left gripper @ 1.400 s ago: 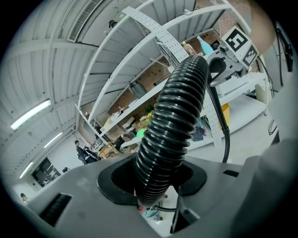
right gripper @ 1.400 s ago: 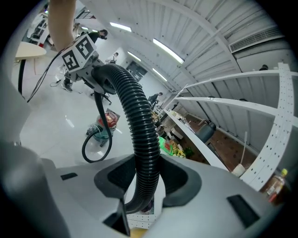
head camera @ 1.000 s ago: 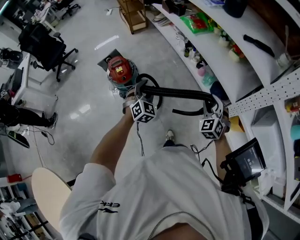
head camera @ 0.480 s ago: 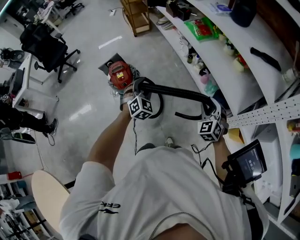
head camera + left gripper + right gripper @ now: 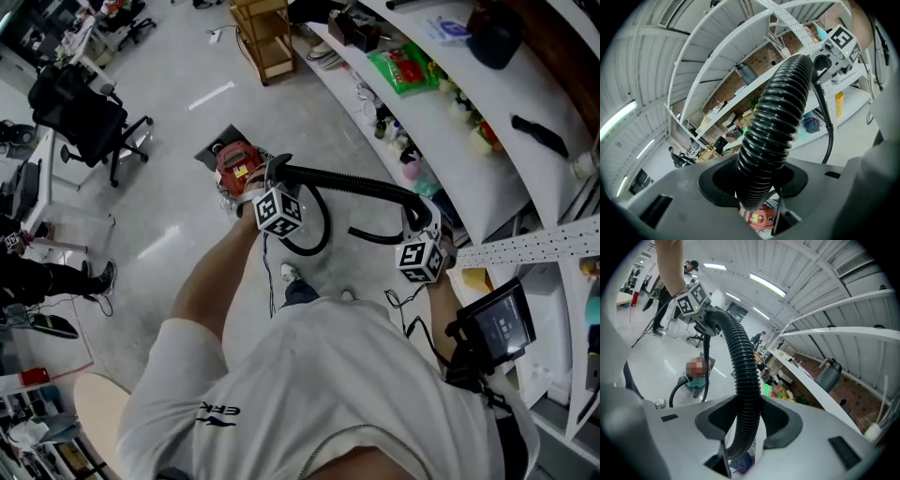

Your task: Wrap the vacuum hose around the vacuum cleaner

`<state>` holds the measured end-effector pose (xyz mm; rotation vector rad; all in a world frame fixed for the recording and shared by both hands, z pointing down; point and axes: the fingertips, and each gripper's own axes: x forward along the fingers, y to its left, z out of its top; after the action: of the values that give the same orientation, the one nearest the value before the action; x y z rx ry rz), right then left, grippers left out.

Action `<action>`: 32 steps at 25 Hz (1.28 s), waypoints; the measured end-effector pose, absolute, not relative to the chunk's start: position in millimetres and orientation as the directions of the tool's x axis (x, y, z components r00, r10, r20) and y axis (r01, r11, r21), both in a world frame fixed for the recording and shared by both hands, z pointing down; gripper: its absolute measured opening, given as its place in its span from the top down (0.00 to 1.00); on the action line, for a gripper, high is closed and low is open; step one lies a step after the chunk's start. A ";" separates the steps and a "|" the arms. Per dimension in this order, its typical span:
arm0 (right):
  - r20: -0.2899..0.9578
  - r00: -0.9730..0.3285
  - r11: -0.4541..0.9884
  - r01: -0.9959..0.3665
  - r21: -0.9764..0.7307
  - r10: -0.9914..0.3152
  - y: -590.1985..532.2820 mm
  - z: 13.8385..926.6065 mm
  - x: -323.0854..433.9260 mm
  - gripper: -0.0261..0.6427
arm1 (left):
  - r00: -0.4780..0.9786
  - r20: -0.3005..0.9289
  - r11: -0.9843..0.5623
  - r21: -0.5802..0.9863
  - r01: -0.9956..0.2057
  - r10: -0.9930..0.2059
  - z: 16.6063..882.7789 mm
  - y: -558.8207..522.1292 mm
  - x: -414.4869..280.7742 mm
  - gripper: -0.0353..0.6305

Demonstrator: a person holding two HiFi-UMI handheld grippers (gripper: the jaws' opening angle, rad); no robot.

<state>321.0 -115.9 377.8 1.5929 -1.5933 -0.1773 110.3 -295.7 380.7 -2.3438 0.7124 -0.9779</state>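
vacuum cleaner (image 5: 236, 161): red top, standing upright on the grey floor.
vacuum hose (image 5: 352, 184): black and ribbed, lifted off the floor. 1 stretch runs from just beside the vacuum cleaner out toward the shelving, and a slack loop hangs below that stretch, near the vacuum cleaner.
left gripper (image 5: 272, 174): just beside the vacuum cleaner. Its 2 jaws stand partly apart and clamp the vacuum hose, which passes straight between them.
right gripper (image 5: 419, 214): well apart from the vacuum cleaner, at the far end of the raised stretch. Its jaws stand partly apart and are closed on the vacuum hose, which runs up through them.
shelving (image 5: 441, 141): white and cluttered, well apart from the vacuum cleaner, just beyond the right gripper.
office chair (image 5: 80, 103): black, well apart from the vacuum cleaner, on the side opposite the shelving.
shoe (image 5: 290, 273): on the floor near the vacuum cleaner, under the hanging loop.
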 end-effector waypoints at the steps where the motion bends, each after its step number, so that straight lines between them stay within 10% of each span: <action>1: 0.453 0.185 0.170 -0.753 0.635 -0.872 -123.1 376.4 317.6 0.72 | 0.611 0.490 -0.743 -0.616 -0.262 -0.622 379.8 -305.5 108.8 0.69; 32: 0.497 0.315 0.100 -0.760 0.643 -0.808 -302.7 401.6 281.3 0.72 | 0.711 0.523 -0.768 -0.639 -0.037 -0.470 379.5 -489.3 98.7 0.73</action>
<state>281.3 -302.7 401.6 1.6531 -1.4420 -0.0660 98.7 -489.3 379.5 -2.3064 0.3842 -0.9283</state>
